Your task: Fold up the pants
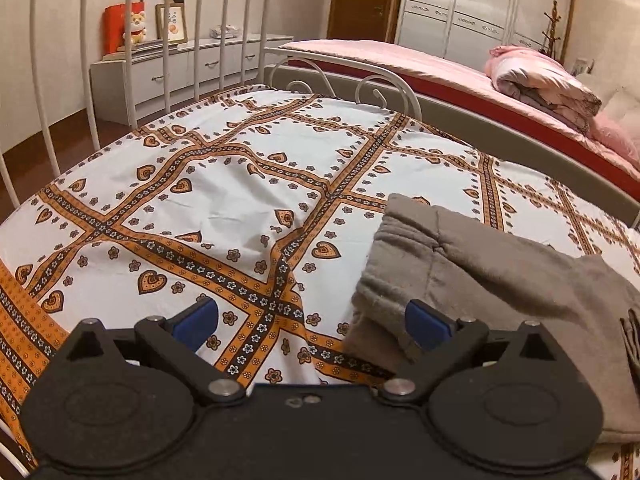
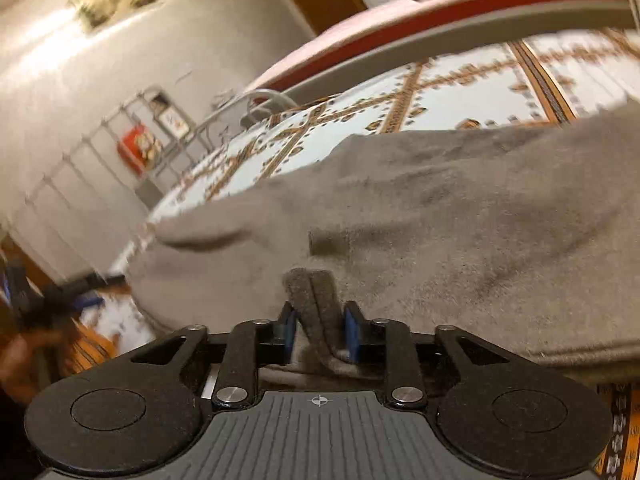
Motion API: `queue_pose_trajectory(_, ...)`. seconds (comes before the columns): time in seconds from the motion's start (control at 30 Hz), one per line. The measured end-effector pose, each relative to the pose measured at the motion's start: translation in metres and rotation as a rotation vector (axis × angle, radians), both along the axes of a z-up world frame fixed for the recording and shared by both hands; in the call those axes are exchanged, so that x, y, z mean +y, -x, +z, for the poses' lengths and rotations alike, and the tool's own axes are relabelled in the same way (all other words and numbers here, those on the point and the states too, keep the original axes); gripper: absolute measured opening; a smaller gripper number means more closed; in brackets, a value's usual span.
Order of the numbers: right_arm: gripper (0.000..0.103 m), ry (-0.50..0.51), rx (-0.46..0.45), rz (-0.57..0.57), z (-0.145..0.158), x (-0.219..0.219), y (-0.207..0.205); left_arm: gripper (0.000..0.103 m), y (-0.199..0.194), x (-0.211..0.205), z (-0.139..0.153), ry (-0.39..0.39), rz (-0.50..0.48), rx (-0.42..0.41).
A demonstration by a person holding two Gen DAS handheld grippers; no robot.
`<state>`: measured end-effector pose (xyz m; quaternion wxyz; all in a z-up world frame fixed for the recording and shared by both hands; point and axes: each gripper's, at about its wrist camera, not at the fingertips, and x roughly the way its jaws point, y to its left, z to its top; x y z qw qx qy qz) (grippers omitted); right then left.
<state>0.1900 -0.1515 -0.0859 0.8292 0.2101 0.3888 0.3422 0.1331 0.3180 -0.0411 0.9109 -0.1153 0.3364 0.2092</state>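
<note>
While the soft grey-brown fleece pants (image 1: 500, 280) lie partly doubled over near the right edge of the white, orange-banded patterned bedsheet (image 1: 200, 208), the right gripper (image 2: 318, 330) pinches a bunched fabric edge and the left gripper (image 1: 312, 322) hovers spread, holding nothing; folding looks underway, with squaring left.

Bed (image 1: 224, 208) — white sheet with orange-and-black heart and flower bands, wrinkled.
Grey pants (image 1: 480, 280) lie on its right side, part-folded, cuffed end toward the middle — white metal rail (image 1: 168, 40) along the far-left edge.
</note>
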Motion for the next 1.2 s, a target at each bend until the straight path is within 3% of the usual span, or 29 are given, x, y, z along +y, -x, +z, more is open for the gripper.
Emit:
queue_pose_trajectory(0.17,0.028,-0.025,-0.113,-0.010,0.041,-0.047,0.007,0.094,0.000,0.001,-0.001,0.005,-0.002,-0.002)
queue_pose_trajectory(0.23,0.028,0.055,-0.115,-0.066,0.053,-0.071,0.003,0.094,-0.001,0.002,-0.001,0.011,-0.002,-0.006)
queue_pose_trajectory(0.37,0.028,0.284,-0.030,-0.189,0.051,-0.107,-0.016,0.094,-0.005,-0.002,-0.002,0.018,-0.015,0.002)
queue_pose_trajectory(0.43,0.028,0.392,0.127,-0.177,0.022,-0.114,-0.030,0.094,-0.007,-0.006,-0.002,0.009,-0.027,0.005)
queue_pose_trajectory(0.47,0.028,0.381,0.194,-0.146,0.005,-0.117,-0.033,0.095,-0.008,-0.008,-0.002,0.005,-0.032,0.005)
queue_pose_trajectory(0.57,0.029,0.321,0.135,-0.163,0.022,-0.125,-0.034,0.095,-0.010,-0.013,-0.001,0.000,-0.041,0.006)
queue_pose_trajectory(0.63,0.029,0.250,0.047,-0.216,0.038,-0.134,-0.043,0.095,-0.013,-0.017,-0.002,-0.017,-0.049,0.015)
queue_pose_trajectory(0.77,0.029,0.259,-0.036,-0.295,0.047,-0.137,-0.082,0.095,-0.017,-0.023,-0.003,-0.027,-0.055,0.032)
queue_pose_trajectory(0.83,0.029,0.286,0.006,-0.311,0.032,-0.132,-0.106,0.095,-0.020,-0.027,-0.004,-0.041,-0.070,0.044)
queue_pose_trajectory(0.9,0.028,0.348,0.140,-0.318,0.001,-0.130,-0.132,0.095,-0.023,-0.030,-0.006,-0.053,-0.077,0.058)
queue_pose_trajectory(0.93,0.028,0.333,0.154,-0.320,-0.006,-0.134,-0.137,0.095,-0.023,-0.030,-0.006,-0.055,-0.078,0.063)
queue_pose_trajectory(1.0,0.029,0.322,0.120,-0.336,0.009,-0.132,-0.132,0.095,-0.024,-0.029,-0.007,-0.049,-0.075,0.063)
queue_pose_trajectory(1.1,0.029,0.218,0.029,-0.274,0.036,-0.125,-0.107,0.095,-0.026,-0.027,-0.007,-0.039,-0.067,0.054)
queue_pose_trajectory(1.2,0.029,0.207,0.085,-0.188,0.032,-0.104,-0.089,0.095,-0.027,-0.029,-0.005,-0.024,-0.076,0.042)
